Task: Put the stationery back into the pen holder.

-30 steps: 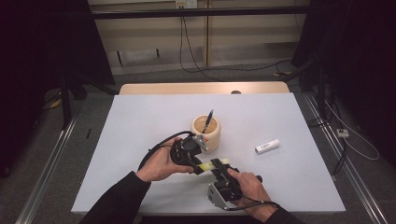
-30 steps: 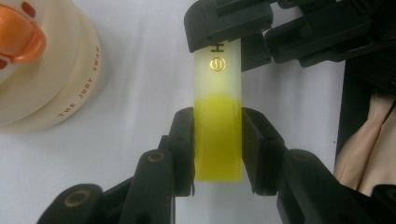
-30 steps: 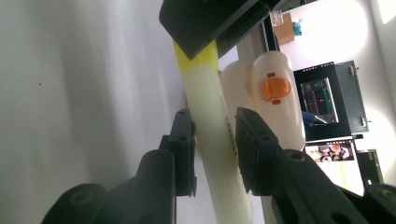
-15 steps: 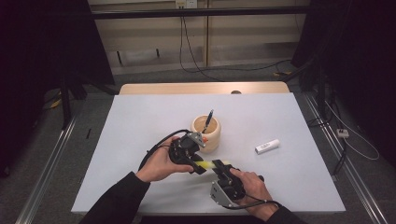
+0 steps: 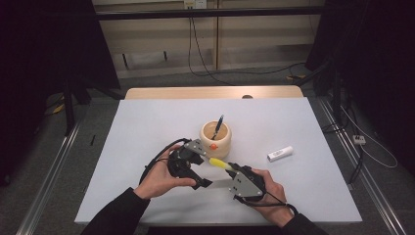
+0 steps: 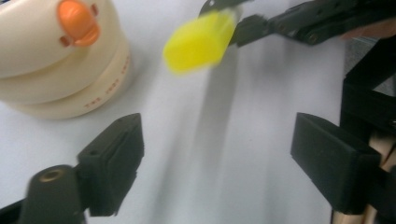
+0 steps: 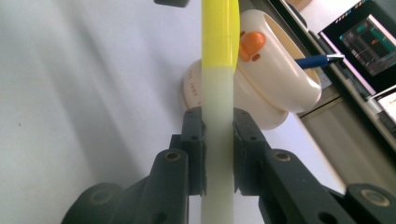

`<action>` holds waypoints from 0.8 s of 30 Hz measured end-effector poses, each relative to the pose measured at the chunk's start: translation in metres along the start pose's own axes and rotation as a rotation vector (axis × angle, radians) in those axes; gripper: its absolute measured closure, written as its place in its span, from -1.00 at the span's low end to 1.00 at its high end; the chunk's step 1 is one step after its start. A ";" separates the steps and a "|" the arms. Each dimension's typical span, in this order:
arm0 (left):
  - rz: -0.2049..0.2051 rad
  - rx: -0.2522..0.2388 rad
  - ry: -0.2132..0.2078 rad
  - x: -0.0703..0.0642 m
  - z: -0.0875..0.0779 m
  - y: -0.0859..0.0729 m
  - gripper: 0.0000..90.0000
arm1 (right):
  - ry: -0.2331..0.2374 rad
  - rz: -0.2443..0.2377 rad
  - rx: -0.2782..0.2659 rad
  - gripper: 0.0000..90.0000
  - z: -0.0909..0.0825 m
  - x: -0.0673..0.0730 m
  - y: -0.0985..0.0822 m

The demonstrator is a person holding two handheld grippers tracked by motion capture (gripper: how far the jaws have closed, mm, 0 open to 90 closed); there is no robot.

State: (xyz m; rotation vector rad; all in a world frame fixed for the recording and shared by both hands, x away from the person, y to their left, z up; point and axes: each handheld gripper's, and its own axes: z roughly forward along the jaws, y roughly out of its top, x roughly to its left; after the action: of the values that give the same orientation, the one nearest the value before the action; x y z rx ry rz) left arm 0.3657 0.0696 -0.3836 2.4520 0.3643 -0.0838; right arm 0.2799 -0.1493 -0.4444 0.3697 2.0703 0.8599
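Note:
My right gripper [image 7: 218, 149] is shut on the pale barrel of a marker [image 7: 218, 116] whose yellow cap [image 7: 219, 37] points toward a cream duck-faced cup [image 7: 275, 88]. From above, the marker [image 5: 218, 164] lies between both hands, just in front of the cup [image 5: 215, 137], which holds a blue pen [image 5: 218, 126]. My left gripper [image 6: 222, 163] stands open; its jaws have just been opening and nothing is between them. The yellow cap [image 6: 201, 42] hangs a little beyond them, held by the right gripper [image 6: 247, 28]. From above, the left gripper [image 5: 203, 165] faces the right gripper [image 5: 230, 169].
A small white tube [image 5: 280, 153] lies on the white table [image 5: 147, 127] to the right of the cup. A black cable loops from the left gripper at the table's front left. The table's wooden far edge [image 5: 210, 92] borders dark floor with cables.
The left gripper's jaws have spread wide and let go of the marker's yellow end. The right gripper has drawn the marker slightly back to the right.

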 end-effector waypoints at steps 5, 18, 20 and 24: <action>-0.033 -0.032 -0.006 -0.001 -0.004 -0.013 -0.76 | 0.028 0.126 -0.032 0.73 -0.001 -0.009 -0.001; -0.156 -0.186 0.155 0.006 -0.023 -0.057 -0.84 | 0.041 0.304 -0.064 0.73 0.000 -0.028 0.000; -0.174 -0.230 0.189 0.006 -0.027 -0.064 -0.84 | 0.044 0.325 -0.074 0.73 0.000 -0.032 0.001; -0.192 -0.253 0.197 0.008 -0.031 -0.079 -0.84 | 0.045 0.393 -0.100 0.73 0.001 -0.043 0.004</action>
State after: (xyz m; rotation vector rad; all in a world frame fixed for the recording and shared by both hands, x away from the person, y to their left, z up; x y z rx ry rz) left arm 0.3499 0.1496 -0.4075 2.1755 0.6557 0.1171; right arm 0.3063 -0.1695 -0.4164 0.7240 2.0175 1.2077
